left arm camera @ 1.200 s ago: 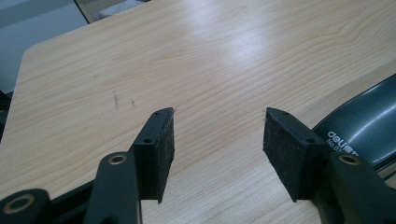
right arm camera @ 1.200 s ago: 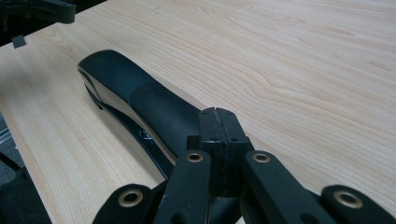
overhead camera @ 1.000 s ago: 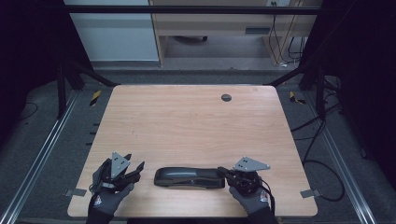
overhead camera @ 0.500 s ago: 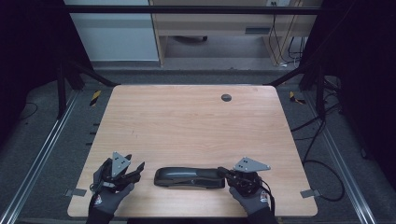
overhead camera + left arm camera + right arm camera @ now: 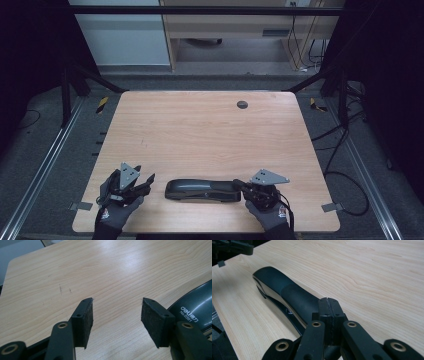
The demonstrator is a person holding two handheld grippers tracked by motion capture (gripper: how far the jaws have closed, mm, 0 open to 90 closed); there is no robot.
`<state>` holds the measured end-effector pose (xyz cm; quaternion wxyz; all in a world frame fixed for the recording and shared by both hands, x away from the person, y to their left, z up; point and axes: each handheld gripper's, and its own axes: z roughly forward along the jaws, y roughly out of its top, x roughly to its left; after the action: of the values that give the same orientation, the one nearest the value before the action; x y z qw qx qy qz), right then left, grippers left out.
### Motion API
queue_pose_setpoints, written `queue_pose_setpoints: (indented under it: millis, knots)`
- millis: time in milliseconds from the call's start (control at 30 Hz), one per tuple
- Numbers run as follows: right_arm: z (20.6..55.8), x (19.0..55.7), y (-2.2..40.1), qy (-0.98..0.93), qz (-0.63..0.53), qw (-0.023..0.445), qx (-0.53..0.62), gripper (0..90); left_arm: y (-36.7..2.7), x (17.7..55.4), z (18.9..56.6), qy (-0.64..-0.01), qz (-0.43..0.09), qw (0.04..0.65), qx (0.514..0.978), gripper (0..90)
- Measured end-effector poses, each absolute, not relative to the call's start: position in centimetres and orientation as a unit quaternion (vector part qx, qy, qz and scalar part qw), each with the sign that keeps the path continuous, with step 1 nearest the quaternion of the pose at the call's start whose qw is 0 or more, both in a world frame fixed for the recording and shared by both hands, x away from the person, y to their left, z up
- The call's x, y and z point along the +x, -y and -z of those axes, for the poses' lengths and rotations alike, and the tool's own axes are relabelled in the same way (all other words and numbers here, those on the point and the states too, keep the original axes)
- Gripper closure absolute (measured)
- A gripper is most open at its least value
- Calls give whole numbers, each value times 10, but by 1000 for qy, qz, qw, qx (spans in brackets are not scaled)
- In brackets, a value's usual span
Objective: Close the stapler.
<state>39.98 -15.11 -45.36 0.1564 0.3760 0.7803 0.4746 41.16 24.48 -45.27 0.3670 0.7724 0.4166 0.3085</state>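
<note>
Resting on wood table, stapler btwn wide left gripper, closed-up right gripper.

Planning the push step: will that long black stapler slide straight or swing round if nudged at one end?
The stapler is long and lies flat on the table, so an end push probably swings it. It looks rigid and fairly heavy, unlikely to roll. Its glossy top may slip under the pads.

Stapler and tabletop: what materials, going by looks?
Stapler: dark grey body, probably glossy plastic or painted metal, with sheen and a printed white logo; its top grip looks matte, maybe rubber. Table: light wood-grain surface, likely smooth laminate, with soft glare.
</note>
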Motion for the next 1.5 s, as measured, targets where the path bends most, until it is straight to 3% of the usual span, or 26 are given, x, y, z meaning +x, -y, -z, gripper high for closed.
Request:
queue_pose_setpoints:
  millis: [333,667,833,1133,1500]
  knots:
    - [444,398,154,-761,-513,156,366,900,-245,412,453,-416,-305,367,774,424]
    - [441,401,158,-754,-509,178,374,836,-247,414,456,-417,-303,362,777,417]
    - [442,406,176,-740,-496,215,400,737,-249,416,458,-420,-302,358,777,413]
    - [460,421,205,-732,-456,239,446,561,-258,423,462,-431,-293,352,778,419]
    - [475,434,243,-718,-413,244,505,462,-271,430,466,-448,-288,341,774,476]
